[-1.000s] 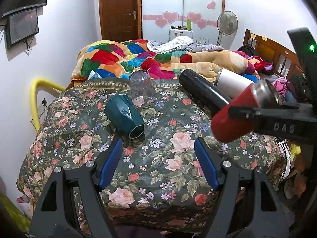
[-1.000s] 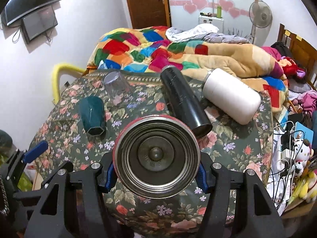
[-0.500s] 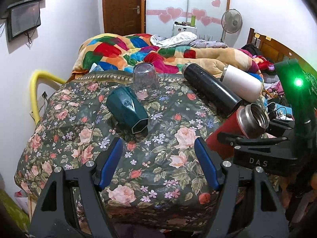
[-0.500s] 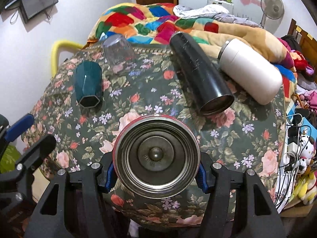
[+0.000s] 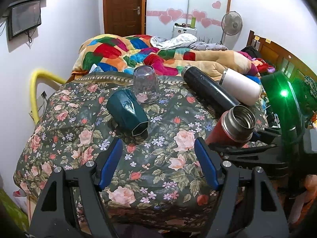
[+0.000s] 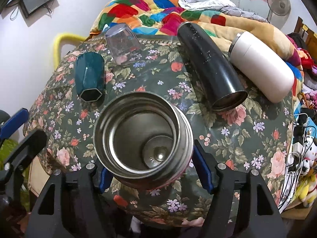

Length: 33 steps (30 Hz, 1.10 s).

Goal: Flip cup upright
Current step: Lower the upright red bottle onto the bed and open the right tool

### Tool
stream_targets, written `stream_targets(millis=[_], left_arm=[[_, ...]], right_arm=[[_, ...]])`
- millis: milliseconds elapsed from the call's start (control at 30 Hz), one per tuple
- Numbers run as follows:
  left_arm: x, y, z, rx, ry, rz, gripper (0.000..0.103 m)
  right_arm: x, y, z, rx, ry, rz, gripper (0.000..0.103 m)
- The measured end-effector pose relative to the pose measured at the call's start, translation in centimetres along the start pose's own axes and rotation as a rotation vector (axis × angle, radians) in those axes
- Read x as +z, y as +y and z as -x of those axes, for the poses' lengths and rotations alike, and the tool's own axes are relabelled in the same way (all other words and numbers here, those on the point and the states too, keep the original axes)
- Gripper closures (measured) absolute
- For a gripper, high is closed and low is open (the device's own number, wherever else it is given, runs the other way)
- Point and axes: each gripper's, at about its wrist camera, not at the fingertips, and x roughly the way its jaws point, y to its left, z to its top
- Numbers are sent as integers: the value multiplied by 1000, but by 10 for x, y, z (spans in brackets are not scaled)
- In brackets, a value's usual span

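My right gripper (image 6: 153, 175) is shut on a red steel-lined flask (image 6: 142, 138), open mouth up, nearly upright at the table's front right; it also shows in the left wrist view (image 5: 231, 127). My left gripper (image 5: 158, 158) is open and empty over the front of the floral table (image 5: 158, 178). A teal faceted cup (image 5: 126, 113) lies on its side. A clear glass (image 5: 145, 87) stands upside down behind it. A black flask (image 5: 208, 89) and a white flask (image 5: 239, 86) lie on their sides at the back right.
A bed with a colourful quilt (image 5: 138, 53) lies behind the table. A yellow pipe (image 5: 37, 91) curves at the left wall. Cables and toys (image 6: 301, 154) crowd the right side. A fan (image 5: 231, 23) stands at the back.
My right gripper has turned the red flask from lying level to mouth-up and lowered it toward the table's front right. The left gripper has stayed open, drawing back slightly.
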Motion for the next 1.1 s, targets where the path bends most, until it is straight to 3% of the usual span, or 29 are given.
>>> stream_targets(millis=[233, 367, 567, 733, 867, 1033, 1100], left_arm=[[6, -9, 12, -23, -21, -7, 29], [13, -17, 31, -37, -61, -15, 29], [27, -30, 79, -69, -166, -25, 29], [34, -44, 140, -93, -312, -50, 28], [35, -51, 195, -90, -458, -71, 19], [26, -56, 245, -65, -601, -70, 9], [21, -57, 259, -50, -638, -64, 1]], right_arm=[[-18, -5, 24, 17, -10, 9, 36], [-28, -8, 62, 8, -88, 25, 36], [-34, -15, 155, -19, -331, 13, 36], [-44, -10, 234, -28, -574, -17, 36], [-61, 2, 282, -62, -751, -22, 35], [-85, 19, 315, -104, -914, -27, 25], [-93, 28, 321, -123, -962, -30, 17]])
